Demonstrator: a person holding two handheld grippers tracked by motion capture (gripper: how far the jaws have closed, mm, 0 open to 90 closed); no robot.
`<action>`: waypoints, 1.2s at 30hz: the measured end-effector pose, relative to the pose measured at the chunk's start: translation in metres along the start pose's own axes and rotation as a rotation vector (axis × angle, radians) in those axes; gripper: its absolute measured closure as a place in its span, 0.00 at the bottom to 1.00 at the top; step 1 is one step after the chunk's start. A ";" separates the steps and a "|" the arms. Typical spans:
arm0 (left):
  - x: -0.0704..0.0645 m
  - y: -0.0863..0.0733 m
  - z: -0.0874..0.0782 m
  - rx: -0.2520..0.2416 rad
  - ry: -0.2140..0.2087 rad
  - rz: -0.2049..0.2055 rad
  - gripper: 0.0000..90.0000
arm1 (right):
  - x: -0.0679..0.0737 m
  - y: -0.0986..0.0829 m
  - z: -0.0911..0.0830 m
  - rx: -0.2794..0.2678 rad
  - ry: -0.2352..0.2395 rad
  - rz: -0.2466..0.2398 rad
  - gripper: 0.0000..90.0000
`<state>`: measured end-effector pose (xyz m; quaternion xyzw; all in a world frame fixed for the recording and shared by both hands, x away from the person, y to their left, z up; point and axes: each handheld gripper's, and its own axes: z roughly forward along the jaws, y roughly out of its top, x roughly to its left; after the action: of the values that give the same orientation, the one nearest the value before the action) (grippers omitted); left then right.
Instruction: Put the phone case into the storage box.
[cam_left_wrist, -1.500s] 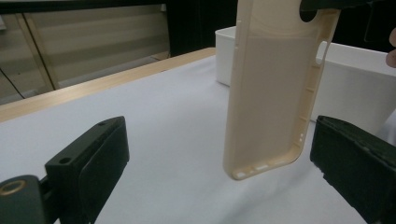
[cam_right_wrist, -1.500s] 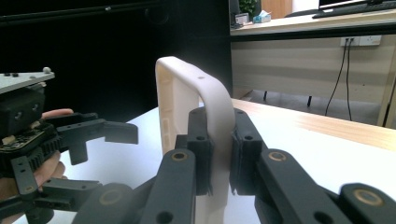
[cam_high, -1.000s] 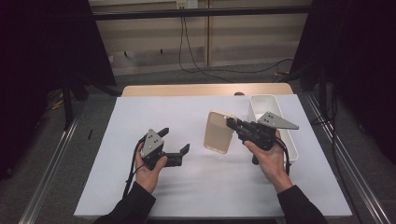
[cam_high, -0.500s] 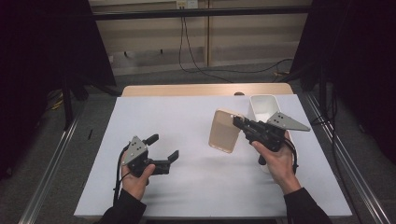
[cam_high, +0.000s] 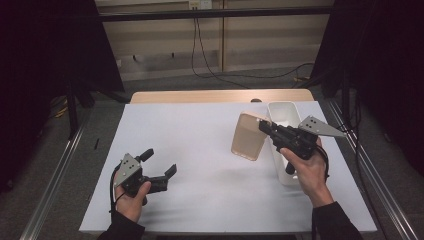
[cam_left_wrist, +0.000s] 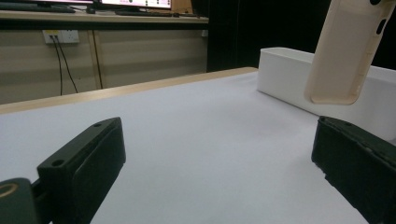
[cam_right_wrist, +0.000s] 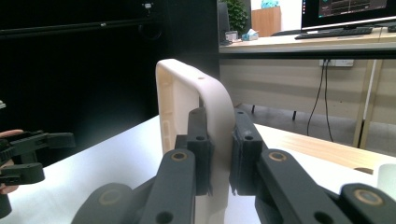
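Beige lid (cam_high: 248, 136) lifted off white bin (cam_high: 281, 112) right of centre, pinched in right tongs (cam_high: 263, 127); left tongs (cam_high: 159, 163) spread, idle lower left; setting down probably left.

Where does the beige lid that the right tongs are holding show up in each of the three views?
High view: the beige lid is right of centre, held up at the tip of the right tongs, beside the white bin.
Left gripper view: top right corner, in front of the white bin.
Right gripper view: centre, upright, clamped between the jaws.
Shared landmark: the white table.
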<state>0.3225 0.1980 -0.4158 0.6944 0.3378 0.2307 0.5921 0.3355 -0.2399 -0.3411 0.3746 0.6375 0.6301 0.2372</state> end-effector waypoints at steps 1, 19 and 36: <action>0.001 -0.001 -0.003 -0.001 0.002 0.001 0.03 | -0.001 0.001 -0.001 0.000 -0.001 -0.002 0.90; 0.011 -0.011 -0.020 0.016 0.042 -0.011 0.04 | -0.026 0.026 -0.009 -0.025 -0.015 -0.039 0.90; 0.014 -0.012 -0.034 0.007 0.067 -0.022 0.04 | -0.067 0.057 -0.022 -0.037 -0.083 -0.068 0.90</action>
<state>0.3048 0.2320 -0.4224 0.6846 0.3659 0.2459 0.5805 0.3696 -0.3099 -0.2948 0.3739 0.6278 0.6172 0.2917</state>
